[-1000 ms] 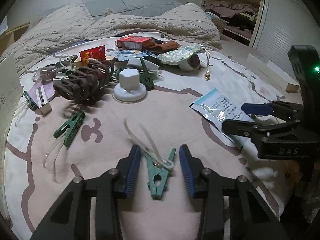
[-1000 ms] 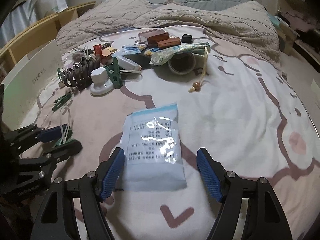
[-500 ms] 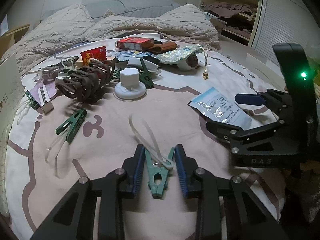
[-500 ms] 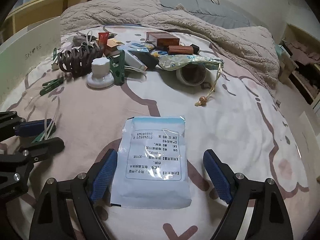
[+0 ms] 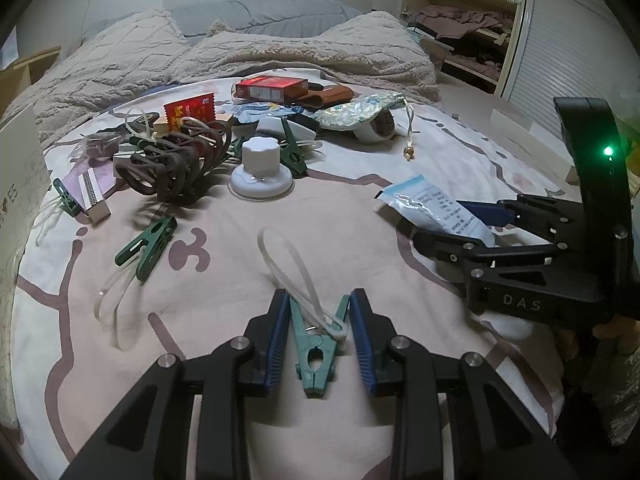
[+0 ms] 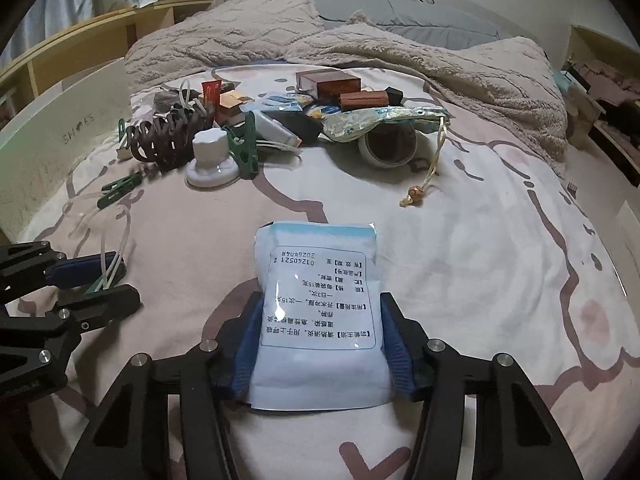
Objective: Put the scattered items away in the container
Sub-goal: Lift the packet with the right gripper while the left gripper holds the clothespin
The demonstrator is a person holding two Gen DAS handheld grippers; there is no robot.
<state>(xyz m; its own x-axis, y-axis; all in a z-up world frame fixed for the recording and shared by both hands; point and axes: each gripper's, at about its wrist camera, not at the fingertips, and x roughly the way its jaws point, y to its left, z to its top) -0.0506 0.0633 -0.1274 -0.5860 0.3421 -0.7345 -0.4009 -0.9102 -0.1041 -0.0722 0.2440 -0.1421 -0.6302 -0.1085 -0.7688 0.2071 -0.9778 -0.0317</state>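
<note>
My left gripper (image 5: 318, 344) has closed on a teal clothespin (image 5: 316, 354) with a clear loop (image 5: 288, 262) through it, lying on the bed sheet. My right gripper (image 6: 322, 348) has closed on a white and blue medicine packet (image 6: 318, 320); both blue pads touch its sides. The left gripper also shows in the right wrist view (image 6: 92, 280), and the right gripper in the left wrist view (image 5: 472, 228). A white box wall (image 6: 52, 152) stands at the left.
A heap lies at the far middle: brown coiled clip (image 5: 176, 164), white knob (image 5: 260, 164), green clothespins (image 5: 148, 246), red boxes (image 5: 272, 88), tape roll (image 6: 390, 146), patterned pouch (image 6: 384, 122). A blanket (image 5: 280, 52) lies behind.
Both grippers have closed: the left onto the teal clothespin, the right onto the medicine packet, after moving forward around it.
</note>
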